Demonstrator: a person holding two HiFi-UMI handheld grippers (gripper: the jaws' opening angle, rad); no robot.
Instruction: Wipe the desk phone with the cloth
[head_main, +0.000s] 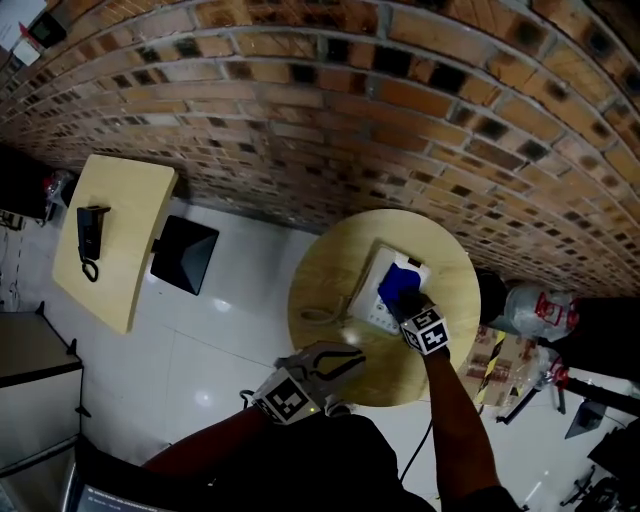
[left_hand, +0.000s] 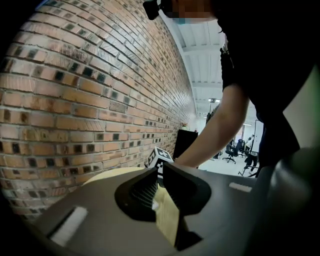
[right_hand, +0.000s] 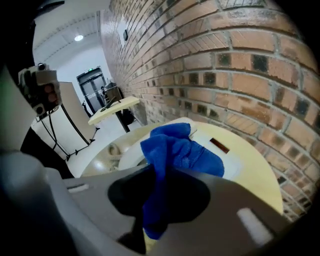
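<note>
One round wooden table (head_main: 325, 285) stands against a brick wall (head_main: 400, 120). On its far right part sits one white desk phone (head_main: 372, 303). One blue cloth (head_main: 398, 287) rests on top of the phone, and the right gripper (head_main: 408, 305) is clamped on it. The left gripper (head_main: 348, 361) hovers at the table's near edge with its jaws together and nothing between them. Well apart to the left, a second table (head_main: 125, 215) holds a second phone, a black one (head_main: 90, 235).

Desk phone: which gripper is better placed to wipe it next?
Right. The right gripper pinches the blue cloth in its fingers, over the white phone on the round table. The left gripper holds nothing and sits at the table's near edge, away from the phone.
</note>
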